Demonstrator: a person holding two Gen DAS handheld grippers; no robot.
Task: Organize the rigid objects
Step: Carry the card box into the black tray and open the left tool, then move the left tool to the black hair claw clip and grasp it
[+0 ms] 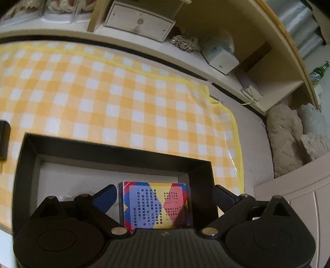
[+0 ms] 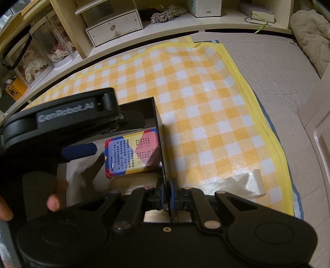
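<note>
A black open box (image 1: 115, 150) sits on a yellow checked mat (image 1: 123, 92). A colourful card pack (image 1: 156, 206) lies inside it near the right wall, and shows in the right wrist view (image 2: 132, 154) too. My left gripper (image 1: 165, 198) is open, its blue-padded fingers on either side of the pack, not touching it. In the right wrist view the left gripper's body (image 2: 61, 121) hovers over the box. My right gripper (image 2: 167, 193) is shut on the box's right wall (image 2: 163, 144).
A shelf along the back holds a small white drawer unit (image 2: 113, 26), a white box (image 1: 220, 57) and a notebook (image 2: 262, 16). Fluffy cushions (image 1: 288, 140) lie at the right. A strip of clear tape (image 2: 237, 183) lies on the mat. A dark object (image 1: 4, 140) sits at the left edge.
</note>
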